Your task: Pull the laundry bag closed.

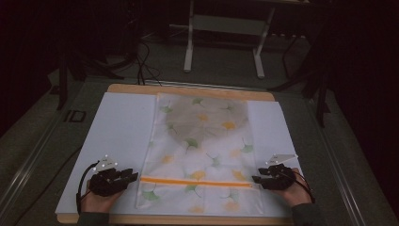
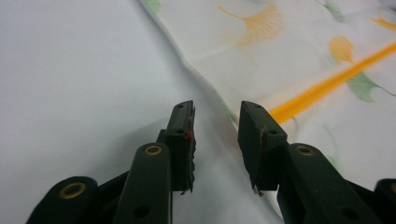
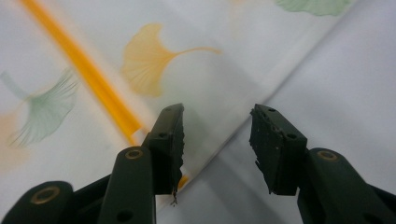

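Now a leafy cloth (image 1: 202, 150) lies flat on a white sheet (image 1: 122, 127) over the wooden table (image 1: 188, 89). Both claws, left (image 1: 133, 176) and right (image 1: 256, 179), gape at its edges, holding nothing. Behind, the room is dark.

Nothing stands on my sheet (image 1: 122, 122); only the flat bag (image 1: 202, 141) lies between my grippers, passable above.

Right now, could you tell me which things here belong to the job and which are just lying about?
In the job:
leaf-print cloth
left gripper, jaws open at its edge
right gripper, jaws open at its edge
white sheet underneath

Lying about:
white frame stand
floor cables
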A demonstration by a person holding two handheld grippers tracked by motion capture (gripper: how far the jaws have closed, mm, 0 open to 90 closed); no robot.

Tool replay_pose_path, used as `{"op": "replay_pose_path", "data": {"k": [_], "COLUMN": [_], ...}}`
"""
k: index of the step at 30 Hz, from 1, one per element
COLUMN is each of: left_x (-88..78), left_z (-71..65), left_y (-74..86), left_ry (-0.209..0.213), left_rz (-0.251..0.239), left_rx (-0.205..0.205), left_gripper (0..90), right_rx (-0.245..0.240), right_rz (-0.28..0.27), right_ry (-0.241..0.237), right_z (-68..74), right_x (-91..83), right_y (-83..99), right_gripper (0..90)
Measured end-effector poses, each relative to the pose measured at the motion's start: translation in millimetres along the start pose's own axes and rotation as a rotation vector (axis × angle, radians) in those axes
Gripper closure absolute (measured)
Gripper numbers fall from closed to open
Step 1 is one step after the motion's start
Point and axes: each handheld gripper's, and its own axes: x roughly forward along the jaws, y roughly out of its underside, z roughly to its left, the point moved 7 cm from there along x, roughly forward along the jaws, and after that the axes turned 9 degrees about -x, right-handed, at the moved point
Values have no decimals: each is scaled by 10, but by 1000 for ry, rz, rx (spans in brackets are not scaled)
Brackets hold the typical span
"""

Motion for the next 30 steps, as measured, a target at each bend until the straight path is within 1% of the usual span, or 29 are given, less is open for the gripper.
{"op": "replay_pose_path", "data": {"k": [1,2,3,5,7,9,10,12,14,17,21,25,26,27,30], "left_x": [3,6,4,-2,-17,-29,-30,-29,-26,-31,-41,-16,-7,5,34], "left_z": [14,29,51,86,123,160,182,222,259,320,396,482,500,520,585], "left_y": [-10,-17,-23,-33,-43,-50,-53,-59,-62,-63,-73,-99,-110,-123,-145], "left_ry": [-5,-12,-23,-44,-59,-77,-89,-114,-137,-179,-209,-247,-251,-262,-308], "left_rz": [-10,-17,-22,-37,-55,-67,-70,-77,-81,-91,-112,-116,-116,-120,-116], "left_rx": [-5,-13,-19,-29,-42,-51,-53,-55,-55,-59,-80,-93,-99,-101,-97], "left_gripper": [653,651,648,647,644,641,639,632,626,619,603,592,587,584,571], "right_rx": [18,24,43,84,117,139,143,142,152,166,174,185,188,193,188], "right_rz": [-9,-22,-40,-87,-123,-140,-147,-154,-153,-162,-162,-159,-160,-157,-157], "right_ry": [11,33,52,65,87,120,136,145,164,174,179,181,181,176,178], "right_z": [-14,-42,-73,-128,-186,-230,-248,-255,-265,-276,-287,-295,-299,-297,-291], "right_x": [14,23,26,19,9,0,-4,-8,-9,-7,7,14,16,18,21], "right_y": [0,-3,-7,-16,-10,4,10,21,35,49,56,63,65,67,61], "right_gripper": [535,533,533,532,532,532,531,528,524,519,503,476,478,478,473]}}
